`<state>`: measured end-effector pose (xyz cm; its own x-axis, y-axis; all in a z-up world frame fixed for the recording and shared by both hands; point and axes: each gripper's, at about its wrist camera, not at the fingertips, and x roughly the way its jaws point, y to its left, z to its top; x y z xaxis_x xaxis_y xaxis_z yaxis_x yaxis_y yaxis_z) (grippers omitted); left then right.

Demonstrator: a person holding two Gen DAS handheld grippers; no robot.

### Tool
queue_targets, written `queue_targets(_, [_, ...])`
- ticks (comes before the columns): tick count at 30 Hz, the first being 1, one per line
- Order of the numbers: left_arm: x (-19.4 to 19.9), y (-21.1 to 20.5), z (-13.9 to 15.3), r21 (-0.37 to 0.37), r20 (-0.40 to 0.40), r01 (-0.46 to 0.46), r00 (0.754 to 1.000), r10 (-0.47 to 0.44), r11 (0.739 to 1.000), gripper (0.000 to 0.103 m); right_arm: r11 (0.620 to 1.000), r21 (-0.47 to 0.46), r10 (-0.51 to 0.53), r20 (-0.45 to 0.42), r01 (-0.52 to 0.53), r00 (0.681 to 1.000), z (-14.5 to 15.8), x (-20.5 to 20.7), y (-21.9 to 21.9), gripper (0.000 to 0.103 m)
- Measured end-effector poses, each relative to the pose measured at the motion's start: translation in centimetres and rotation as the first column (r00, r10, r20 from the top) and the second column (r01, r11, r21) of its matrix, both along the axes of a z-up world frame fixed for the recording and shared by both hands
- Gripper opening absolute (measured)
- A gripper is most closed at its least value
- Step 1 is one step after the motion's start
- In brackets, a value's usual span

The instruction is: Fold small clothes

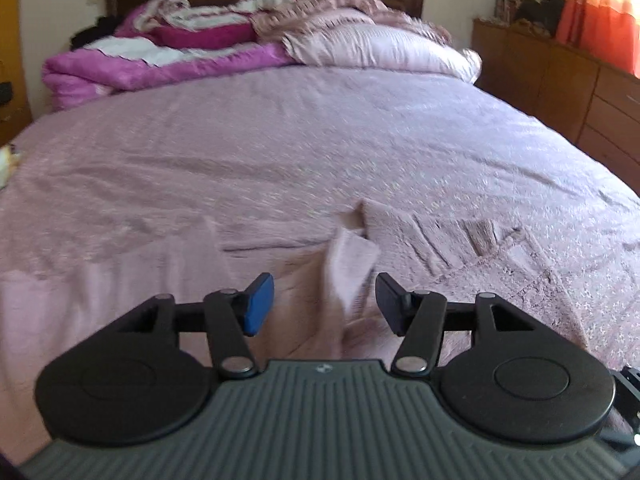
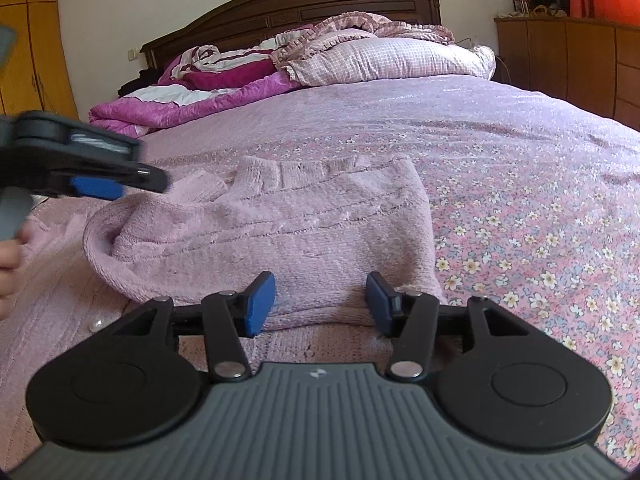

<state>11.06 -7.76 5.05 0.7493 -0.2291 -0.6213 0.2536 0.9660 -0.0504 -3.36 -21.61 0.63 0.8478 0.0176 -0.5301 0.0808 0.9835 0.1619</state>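
A small pale pink knit sweater (image 2: 280, 220) lies folded on the pink floral bedspread (image 2: 540, 200), with its ribbed neck toward the headboard. My right gripper (image 2: 320, 304) is open at the sweater's near edge, and the cloth lies flat between its blue pads without being pressed. In the left wrist view my left gripper (image 1: 324, 304) is open too. A raised, blurred fold of the sweater (image 1: 348, 272) stands loose between its fingers. The left gripper (image 2: 92, 176) also shows in the right wrist view, over the sweater's left sleeve end, held by a hand (image 2: 8, 264).
At the head of the bed lie a magenta quilt (image 2: 180, 108) and a checked pillow (image 2: 392, 60), in front of a dark wooden headboard (image 2: 300, 4). A wooden dresser (image 2: 560, 52) stands along the right side. Open bedspread stretches beyond the sweater.
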Motion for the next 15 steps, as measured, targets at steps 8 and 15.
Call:
queue_targets(8, [2.5,-1.7,-2.3,0.036,-0.033,0.013,0.999,-0.012,0.999,0.01,1.0,0.022,0.001,0.008,-0.002,1.0,-0.1,-0.1,-0.3,0.06])
queue_targets(15, [0.5,1.3,-0.1,-0.024,0.071,-0.103,0.992,0.104,0.994,0.009,0.999,0.034,0.003,0.01,-0.003,1.0,-0.2,-0.2,-0.6,0.061])
